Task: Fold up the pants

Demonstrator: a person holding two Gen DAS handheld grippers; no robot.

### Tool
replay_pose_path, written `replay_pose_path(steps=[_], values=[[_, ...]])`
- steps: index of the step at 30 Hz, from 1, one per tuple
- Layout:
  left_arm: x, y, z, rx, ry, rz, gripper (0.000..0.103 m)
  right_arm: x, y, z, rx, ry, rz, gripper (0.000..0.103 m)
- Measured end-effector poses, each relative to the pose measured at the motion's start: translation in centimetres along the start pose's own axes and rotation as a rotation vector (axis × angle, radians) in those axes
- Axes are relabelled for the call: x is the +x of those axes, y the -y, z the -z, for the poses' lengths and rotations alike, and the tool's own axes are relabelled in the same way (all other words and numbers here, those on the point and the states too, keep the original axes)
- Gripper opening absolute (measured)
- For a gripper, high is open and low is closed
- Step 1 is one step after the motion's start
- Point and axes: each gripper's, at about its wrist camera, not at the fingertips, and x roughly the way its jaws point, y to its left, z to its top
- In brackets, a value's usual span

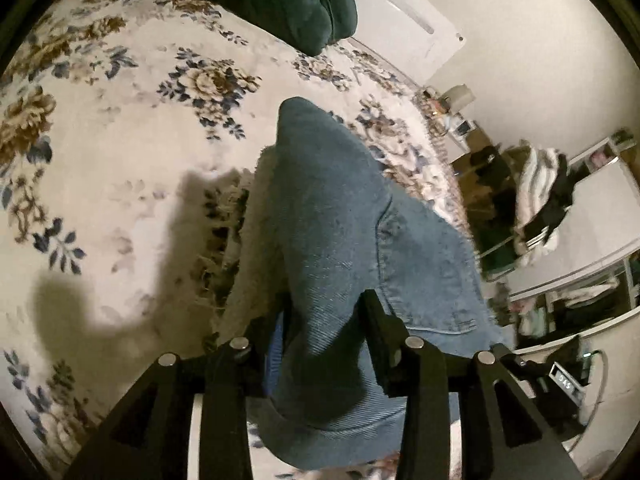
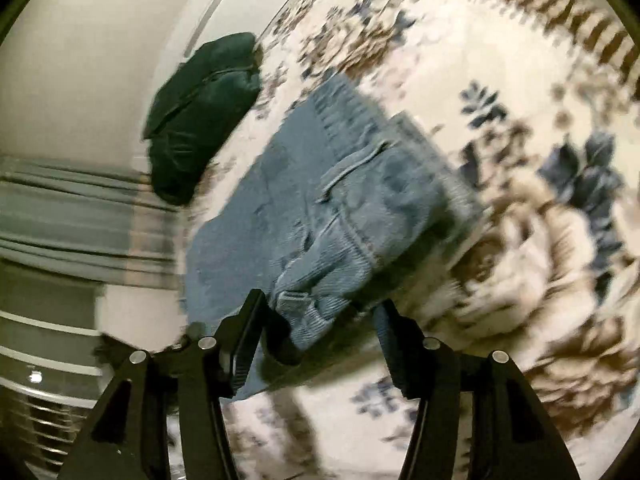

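Blue jeans (image 1: 328, 208) lie bunched on a floral bedspread (image 1: 120, 160), a frayed pale hem along their left side. My left gripper (image 1: 324, 298) straddles a thick fold of the denim, its jaws apart with the cloth loose between them. In the blurred right wrist view the jeans (image 2: 320, 184) show a pocket and a belt loop. My right gripper (image 2: 322, 300) is open around the waistband end, with a dark gap between the cloth and its left finger (image 2: 252, 320).
A dark green cushion (image 1: 280, 0) (image 2: 200, 120) rests at the far edge of the bed by a white wall. Beyond the bed's right edge stand shelves (image 1: 600, 200) and a heap of clothes (image 1: 540, 192). The bedspread (image 2: 520, 120) stretches out to the right.
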Motion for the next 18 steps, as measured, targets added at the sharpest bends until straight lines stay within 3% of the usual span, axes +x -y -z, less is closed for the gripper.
replay_pose_path(steps=[2,4,7,9,10,12,13,14,15,16,17,18], values=[[1.1,-0.4,-0.3,-0.001,-0.021,-0.031,0.053,0.2,0.8,0.1,-0.029,-0.007,0.091,0.052],[2.3,-0.8,-0.2,0.006,-0.055,-0.063,0.058,0.8,2.1,0.3,-0.046,-0.028,0.151,0.052],[2.5,-0.7,-0.1,0.025,-0.081,-0.096,0.058,1.3,2.4,0.7,-0.071,-0.069,0.204,0.052],[1.8,0.3,0.0,0.047,-0.081,-0.127,0.058,0.3,0.8,0.5,-0.144,-0.052,0.281,0.058],[1.2,1.3,0.0,0.077,-0.074,-0.169,0.058,-0.3,-0.3,0.8,-0.188,-0.041,0.325,0.062],[-0.1,3.4,0.2,0.139,-0.053,-0.245,0.056,-2.1,-2.6,1.2,-0.28,0.0,0.41,0.078],[-0.7,4.3,0.4,0.164,-0.039,-0.277,0.056,-2.9,-3.6,1.5,-0.325,0.023,0.45,0.095],[-1.3,5.1,0.5,0.19,-0.024,-0.316,0.062,-3.8,-4.7,1.9,-0.37,0.05,0.486,0.103],[-2.0,6.5,0.9,0.23,-0.006,-0.362,0.07,-4.6,-5.5,2.3,-0.406,0.074,0.517,0.103],[-2.4,7.2,1.1,0.251,0.004,-0.386,0.089,-5.3,-6.2,2.6,-0.427,0.087,0.541,0.103],[-2.9,7.9,1.4,0.267,0.017,-0.412,0.096,-6.1,-6.8,3.0,-0.454,0.105,0.567,0.103],[-3.6,8.7,1.8,0.278,0.03,-0.425,0.097,-6.9,-7.4,3.4,-0.47,0.12,0.573,0.103]])
